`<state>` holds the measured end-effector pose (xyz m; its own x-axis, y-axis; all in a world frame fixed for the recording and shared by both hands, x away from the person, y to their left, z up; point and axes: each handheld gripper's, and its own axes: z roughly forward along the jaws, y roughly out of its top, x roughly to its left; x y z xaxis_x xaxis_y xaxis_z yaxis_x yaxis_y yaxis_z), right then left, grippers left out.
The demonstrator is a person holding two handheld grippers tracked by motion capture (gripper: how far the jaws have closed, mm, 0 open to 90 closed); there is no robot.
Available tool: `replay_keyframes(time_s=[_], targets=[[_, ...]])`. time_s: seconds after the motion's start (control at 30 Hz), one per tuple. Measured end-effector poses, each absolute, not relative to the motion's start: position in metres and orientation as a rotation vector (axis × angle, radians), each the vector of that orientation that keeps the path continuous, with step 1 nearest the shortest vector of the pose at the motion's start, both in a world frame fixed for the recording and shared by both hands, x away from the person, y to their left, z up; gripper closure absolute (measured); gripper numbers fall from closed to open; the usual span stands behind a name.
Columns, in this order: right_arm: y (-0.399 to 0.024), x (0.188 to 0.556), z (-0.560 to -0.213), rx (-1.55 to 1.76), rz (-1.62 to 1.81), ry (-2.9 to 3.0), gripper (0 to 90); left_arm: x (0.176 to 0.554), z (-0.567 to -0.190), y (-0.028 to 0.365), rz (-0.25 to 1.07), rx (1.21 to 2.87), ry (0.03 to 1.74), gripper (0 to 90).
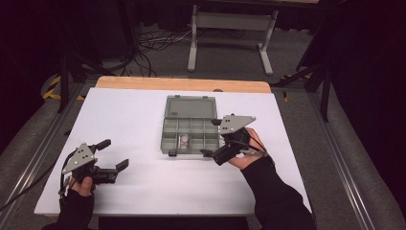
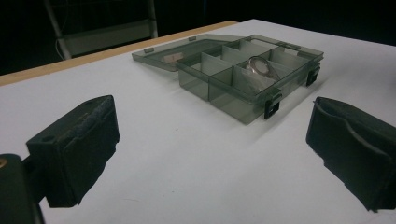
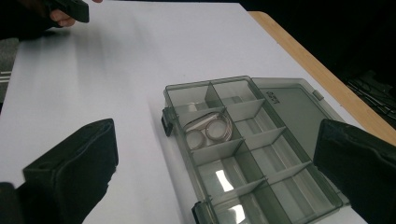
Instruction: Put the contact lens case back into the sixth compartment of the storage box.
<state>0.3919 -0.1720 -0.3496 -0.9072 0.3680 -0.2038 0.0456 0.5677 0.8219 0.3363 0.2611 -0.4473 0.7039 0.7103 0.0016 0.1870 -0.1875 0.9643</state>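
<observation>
Organizer box [image 1: 190, 129] of smoky grey plastic lies open mid-table on the white sheet [image 1: 143, 115], its lid [image 1: 189, 106] folded flat toward the far wooden edge. Two metal rings [image 3: 208, 130] sit in one compartment of the near row — beside the left front latch [image 1: 171, 153]. Right gripper [image 1: 214, 139] hovers at the box's right side, jaws spread wide, grasping nothing. Left gripper [image 1: 115, 154] is well apart at the near left, likewise spread and empty.

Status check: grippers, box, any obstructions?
Left gripper open, on the table. Right gripper open, beside the box. Lid open, rings in one compartment. Nothing in the way.
</observation>
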Motion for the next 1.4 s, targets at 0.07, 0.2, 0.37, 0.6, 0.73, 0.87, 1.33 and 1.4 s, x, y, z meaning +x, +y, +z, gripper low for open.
replay_keyframes(time_s=[0.07,0.2,0.37,0.6,0.73,0.87,1.33,1.4], targets=[[-0.178,0.387,-0.352,0.352,1.278,2.438,0.7,0.336,-0.447,0.261,0.554,1.729,0.721,3.5],[-0.188,0.378,-0.357,0.375,1.298,2.407,0.7,0.336,-0.447,0.262,0.559,1.724,0.722,3.5],[-0.201,0.369,-0.365,0.407,1.328,2.369,0.8,0.336,-0.448,0.262,0.564,1.715,0.724,3.5],[-0.214,0.361,-0.377,0.443,1.359,2.341,0.8,0.336,-0.448,0.263,0.564,1.714,0.725,3.5],[-0.221,0.358,-0.384,0.459,1.388,2.316,0.8,0.336,-0.448,0.263,0.565,1.713,0.721,3.5],[-0.228,0.355,-0.392,0.485,1.415,2.298,0.8,0.335,-0.448,0.263,0.567,1.714,0.720,3.5],[-0.249,0.346,-0.416,0.563,1.464,2.251,0.8,0.336,-0.450,0.263,0.563,1.712,0.723,3.5],[-0.250,0.345,-0.420,0.571,1.467,2.250,0.8,0.336,-0.450,0.263,0.563,1.717,0.722,3.5]])
